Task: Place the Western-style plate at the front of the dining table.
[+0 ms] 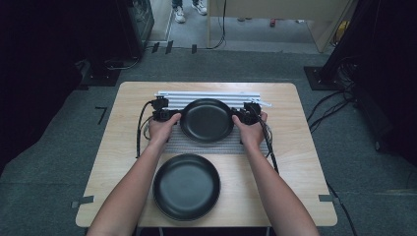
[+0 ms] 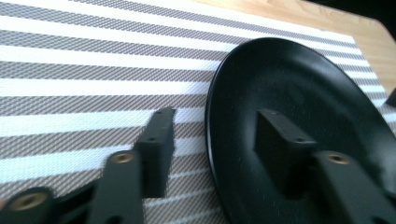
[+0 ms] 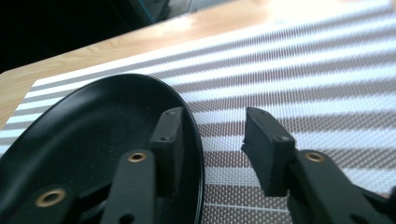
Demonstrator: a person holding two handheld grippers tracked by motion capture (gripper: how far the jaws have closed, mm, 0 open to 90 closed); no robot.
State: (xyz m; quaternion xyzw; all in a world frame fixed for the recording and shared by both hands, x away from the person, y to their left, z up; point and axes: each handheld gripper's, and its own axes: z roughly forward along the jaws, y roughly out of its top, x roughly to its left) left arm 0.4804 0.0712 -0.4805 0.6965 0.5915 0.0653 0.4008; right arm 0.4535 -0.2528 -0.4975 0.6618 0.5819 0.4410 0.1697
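Looking down from the high view on a light wooden table (image 1: 290, 147) with a striped grey-and-white placemat (image 1: 196, 145) across its middle. At the left, left gripper (image 1: 173, 116) held in the person's left hand (image 1: 161, 129), sitting at the left rim of a black plate (image 1: 206, 120). In the left gripper view, jaws parted and straddling that rim (image 2: 299, 130), 1 finger (image 2: 280, 142) over the plate's inner surface, the other finger (image 2: 156, 149) outside over the placemat (image 2: 93, 88); no pad pressing on the plate. In the centre, black plate resting on the far part of the placemat, just in front of a white slatted rack (image 1: 211, 96). At the right, right gripper (image 1: 240, 116) held in the right hand (image 1: 252, 132), at the plate's right rim. In the right gripper view, jaws likewise apart, 1 finger (image 3: 167, 144) above the plate (image 3: 93, 140), the other finger (image 3: 266, 149) over the placemat (image 3: 303, 84), rim between them ungripped. Nearer the person, a second black plate (image 1: 186, 186) lying on bare wood, well apart from both grippers. Beyond the table, grey carpet (image 1: 246, 64).
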